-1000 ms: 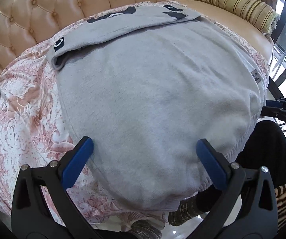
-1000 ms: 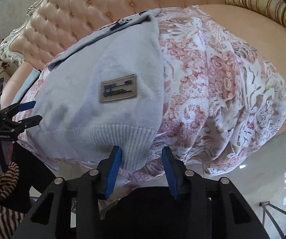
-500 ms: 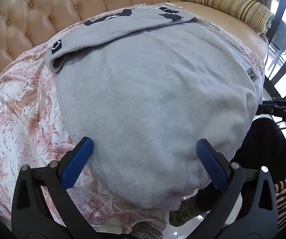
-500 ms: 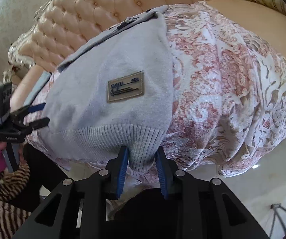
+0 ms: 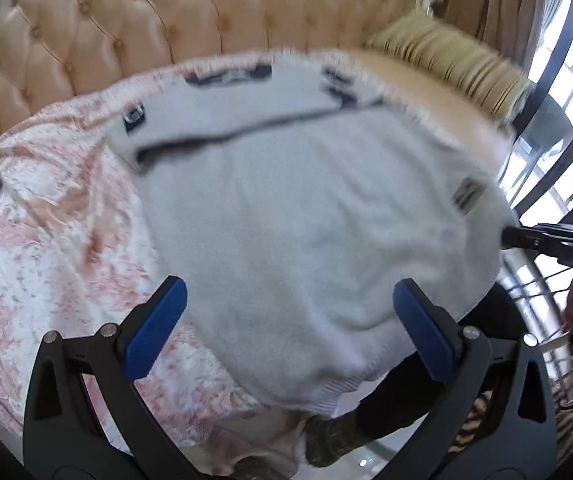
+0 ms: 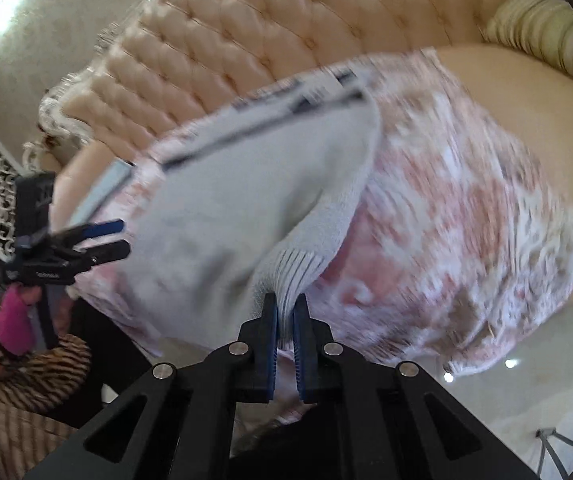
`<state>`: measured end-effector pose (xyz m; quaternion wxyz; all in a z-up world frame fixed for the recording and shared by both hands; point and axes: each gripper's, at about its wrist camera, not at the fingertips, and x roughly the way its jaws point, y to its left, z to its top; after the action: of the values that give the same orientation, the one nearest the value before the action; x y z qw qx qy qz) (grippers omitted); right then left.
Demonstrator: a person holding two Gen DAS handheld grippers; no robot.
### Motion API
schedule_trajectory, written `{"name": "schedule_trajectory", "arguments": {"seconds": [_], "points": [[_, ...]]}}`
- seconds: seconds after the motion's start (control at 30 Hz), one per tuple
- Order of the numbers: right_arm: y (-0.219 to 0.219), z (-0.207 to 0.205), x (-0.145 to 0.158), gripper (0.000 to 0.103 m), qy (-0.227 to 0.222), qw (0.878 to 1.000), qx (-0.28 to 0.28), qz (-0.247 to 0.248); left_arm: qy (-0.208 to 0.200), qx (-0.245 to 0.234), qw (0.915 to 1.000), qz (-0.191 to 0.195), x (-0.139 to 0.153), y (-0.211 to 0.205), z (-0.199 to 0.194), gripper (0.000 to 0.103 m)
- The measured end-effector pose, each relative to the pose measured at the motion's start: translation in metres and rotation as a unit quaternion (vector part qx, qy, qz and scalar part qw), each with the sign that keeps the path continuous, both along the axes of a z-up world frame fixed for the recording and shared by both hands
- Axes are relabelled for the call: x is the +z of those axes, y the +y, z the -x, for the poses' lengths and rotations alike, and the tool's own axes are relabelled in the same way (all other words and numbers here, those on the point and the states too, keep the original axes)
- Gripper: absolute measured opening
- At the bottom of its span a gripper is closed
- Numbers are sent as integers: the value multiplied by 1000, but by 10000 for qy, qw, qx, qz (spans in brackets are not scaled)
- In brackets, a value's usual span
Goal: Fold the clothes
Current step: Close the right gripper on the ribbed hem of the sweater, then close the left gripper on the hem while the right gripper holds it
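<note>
A light grey knitted sweater (image 5: 302,216) lies spread on a pink floral cover (image 5: 46,232) over a sofa seat, one sleeve folded across its far end. My left gripper (image 5: 286,320) hangs open above the sweater's near hem, blue pads wide apart with nothing between them. In the right wrist view the sweater (image 6: 222,208) has its ribbed hem corner (image 6: 294,272) lifted off the cover. My right gripper (image 6: 285,316) is shut on that ribbed corner. The left gripper (image 6: 110,240) also shows there at the far left, open, beside the sweater's other side.
A tufted beige sofa back (image 5: 126,20) rises behind the cover (image 6: 466,240). A striped cushion (image 5: 446,52) rests at the sofa's right end. A person's dark trouser leg (image 5: 398,400) and striped sleeve (image 6: 34,376) are close to the sofa front. A glossy floor (image 6: 526,392) lies below.
My right gripper has closed on the sweater's ribbed hem corner and lifted it, folding the edge upward. The left gripper stays open and has drawn back and risen slightly.
</note>
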<state>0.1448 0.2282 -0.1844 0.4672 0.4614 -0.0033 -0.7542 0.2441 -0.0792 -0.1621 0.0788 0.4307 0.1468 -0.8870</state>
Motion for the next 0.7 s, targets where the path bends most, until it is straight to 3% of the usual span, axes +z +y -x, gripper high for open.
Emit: {"name": "schedule_trajectory", "arguments": {"seconds": [0.1,0.3,0.33,0.37,0.43,0.7], "points": [[-14,-4,26,7,129,9994,85,314,-46,12,9992,-407,-1,-2,-24,103],[-17,-1,36,7,277,9987,35,423,-599,-122,9868,-1500,-51,15,-49,98],[-16,-1,35,7,273,9988,21,407,-680,-144,9835,-1670,-60,18,-49,86],[-15,-2,34,7,270,9989,6,392,-743,-162,9817,-1744,-65,21,-48,68],[-12,-2,32,7,264,9990,-22,361,-859,-262,9776,-1901,-74,28,-43,57],[-1,-2,25,7,230,9993,-123,275,-1053,23,9673,-2306,-95,26,-37,57]]}}
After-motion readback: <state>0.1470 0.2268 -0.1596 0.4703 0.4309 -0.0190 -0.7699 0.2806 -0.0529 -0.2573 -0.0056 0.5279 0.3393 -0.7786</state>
